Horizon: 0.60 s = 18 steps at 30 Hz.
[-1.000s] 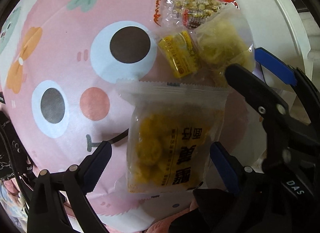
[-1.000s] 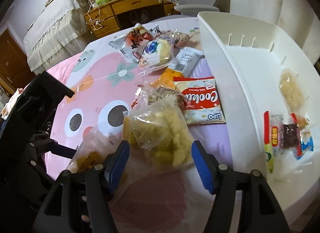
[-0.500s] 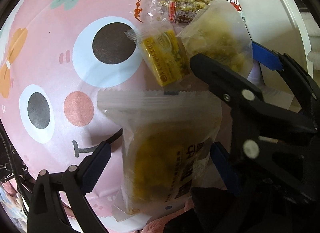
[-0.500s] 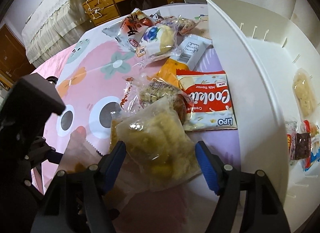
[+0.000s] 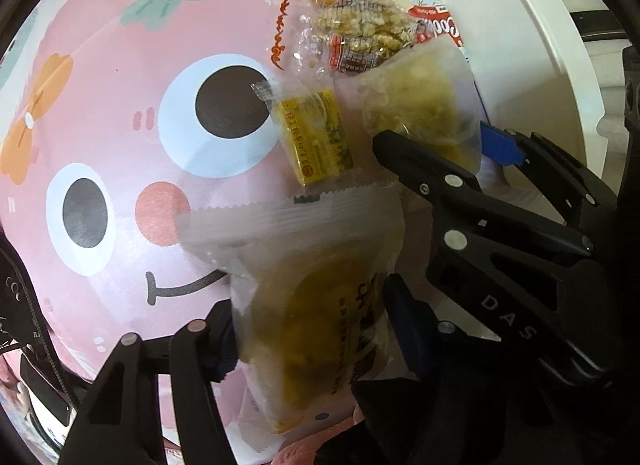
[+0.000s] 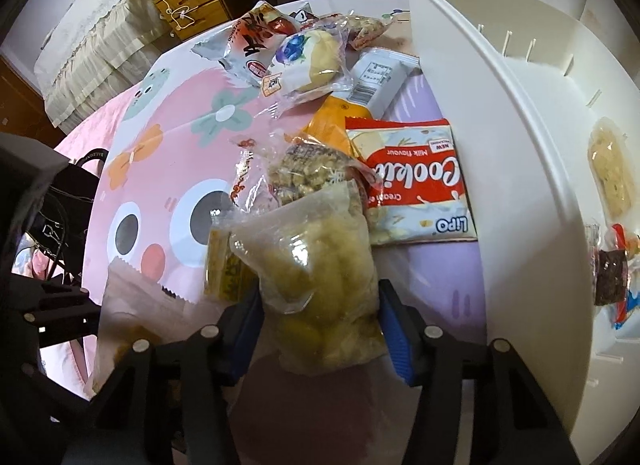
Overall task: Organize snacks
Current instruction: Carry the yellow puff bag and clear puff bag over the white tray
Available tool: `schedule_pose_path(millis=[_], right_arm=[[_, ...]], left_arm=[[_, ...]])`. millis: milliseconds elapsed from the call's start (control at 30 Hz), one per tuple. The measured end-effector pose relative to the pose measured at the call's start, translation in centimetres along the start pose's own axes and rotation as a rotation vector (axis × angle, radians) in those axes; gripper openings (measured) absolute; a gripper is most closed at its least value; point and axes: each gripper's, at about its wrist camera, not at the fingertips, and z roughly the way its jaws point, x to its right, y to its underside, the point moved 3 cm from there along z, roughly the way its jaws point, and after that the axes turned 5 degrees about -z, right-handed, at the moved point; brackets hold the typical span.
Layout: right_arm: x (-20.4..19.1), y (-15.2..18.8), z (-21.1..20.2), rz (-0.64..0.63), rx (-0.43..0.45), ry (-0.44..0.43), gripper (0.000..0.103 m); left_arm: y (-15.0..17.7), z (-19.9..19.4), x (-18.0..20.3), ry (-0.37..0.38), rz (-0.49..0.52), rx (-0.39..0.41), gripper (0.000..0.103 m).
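Frosted crinkly pouch of yellow pastry (image 5: 316, 305), lower centre of the left view: my left gripper (image 5: 308, 329) has just closed, blue pads pinching its sides. Clear lumpy bag of pale fried snack (image 6: 320, 281), lower centre of the right view: my right gripper (image 6: 320, 329) has just clamped it. White plastic bin (image 6: 520, 169) right.

Both grippers point steeply down, side by side. The left gripper (image 5: 308, 325) has just been closing, and its blue pads now sit against the sides of a frosted yellow snack packet (image 5: 320, 305) — squeezing it, by the look of it. The right gripper (image 6: 320, 317), at three o'clock from the left, has also just closed in, its pads pressing a clear bag of pale yellow snacks (image 6: 320, 277).
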Motion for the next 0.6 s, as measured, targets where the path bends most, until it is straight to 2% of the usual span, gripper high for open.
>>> schedule_pose_path(millis=[300, 333, 600], right_arm=[[0.3, 0.5, -1.6, 0.053, 0.015, 0.018, 0.053], [0.3, 0.7, -2.0, 0.063, 0.021, 0.017, 0.053], [-0.8, 1.6, -4.2, 0.092, 0.061, 0.012, 0.053]], left_arm=[[2.4, -2.3, -1.1, -0.023, -0.032, 0.073, 0.05], [3.5, -2.6, -2.1, -0.024, -0.033, 0.08, 0.05], [5.5, -4.8, -3.0, -0.033, -0.057, 0.161, 0.05]])
